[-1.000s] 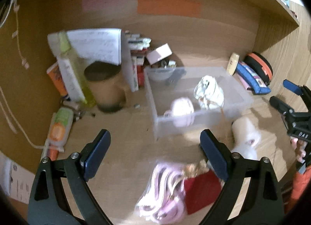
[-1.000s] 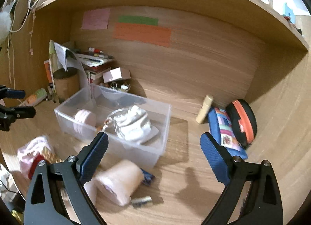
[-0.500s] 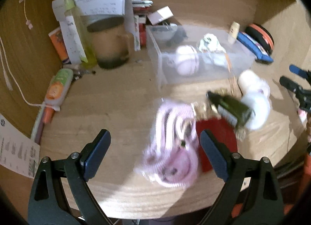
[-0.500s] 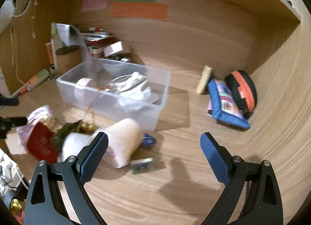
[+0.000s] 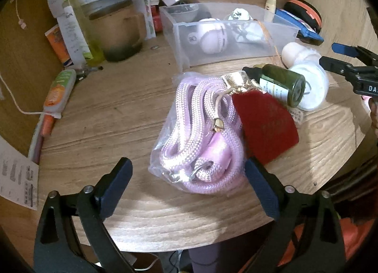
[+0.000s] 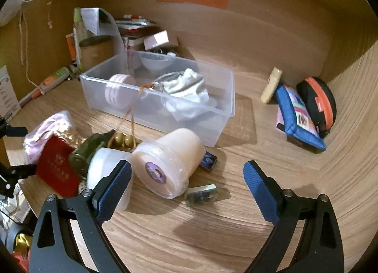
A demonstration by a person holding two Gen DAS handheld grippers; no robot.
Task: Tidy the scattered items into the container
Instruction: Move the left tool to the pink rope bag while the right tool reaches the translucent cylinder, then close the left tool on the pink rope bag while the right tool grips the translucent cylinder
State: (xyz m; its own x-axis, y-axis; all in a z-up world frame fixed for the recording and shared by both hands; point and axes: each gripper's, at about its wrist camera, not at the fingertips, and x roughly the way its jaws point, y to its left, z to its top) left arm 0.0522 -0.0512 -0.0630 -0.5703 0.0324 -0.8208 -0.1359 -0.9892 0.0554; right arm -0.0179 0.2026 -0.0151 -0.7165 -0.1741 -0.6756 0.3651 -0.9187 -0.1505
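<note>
**A:** What carries everything?

**B:** A wooden desk [image 6: 236, 214] with a wood-grain top, walled in wood at the back and sides.

**A:** What lies on it?

**B:** A clear plastic bin [image 6: 222, 129] near the middle. In front of it, a bagged pink rope [image 5: 200, 136], a red card [image 5: 264, 121], a dark green bottle [image 5: 281, 81] and two pale jars [image 6: 165, 166]. To the right, a blue pouch [image 6: 297, 119] and a black-and-orange case [image 6: 319, 100].
</note>
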